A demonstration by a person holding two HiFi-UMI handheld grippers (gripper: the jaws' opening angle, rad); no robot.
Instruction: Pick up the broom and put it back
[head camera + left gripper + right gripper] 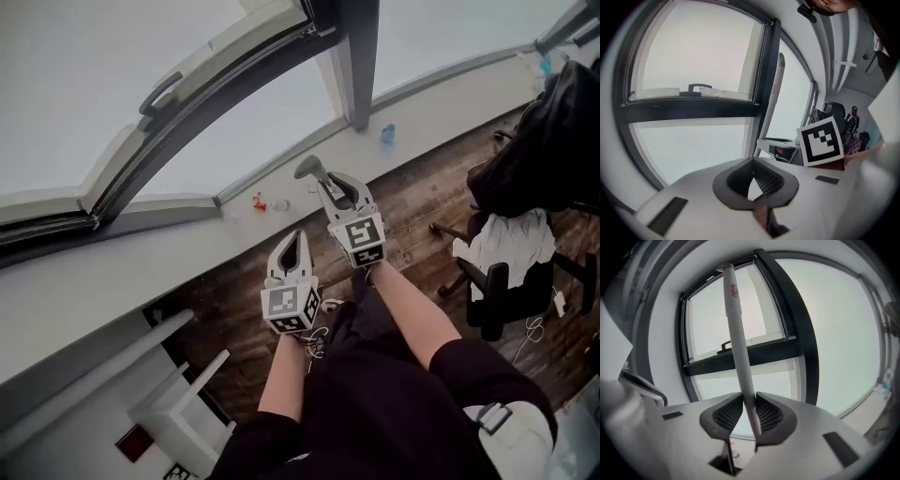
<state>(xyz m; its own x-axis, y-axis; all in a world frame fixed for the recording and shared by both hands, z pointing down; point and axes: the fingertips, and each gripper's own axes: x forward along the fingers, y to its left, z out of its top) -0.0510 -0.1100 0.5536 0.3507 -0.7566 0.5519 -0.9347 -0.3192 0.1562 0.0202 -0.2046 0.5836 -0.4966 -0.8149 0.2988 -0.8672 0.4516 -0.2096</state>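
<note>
While the right hand-held gripper [749,401] pinches the broom stick [738,348], keep the squeeze firm so the stick cannot slip. The stick stands almost straight up, its top leaning toward 11 o'clock. The left hand-held gripper [753,164] is pressed together with nothing in it, at 7 o'clock from the right one. The brush end is hidden, so move slowly.

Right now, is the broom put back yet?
Not yet. Done: the broom is picked up. In hand: the right gripper is clamped on its white handle, which sticks up past the jaws. The left gripper is shut with nothing in it. Left: putting the broom back; its brush end and its resting spot don't show here.
</note>
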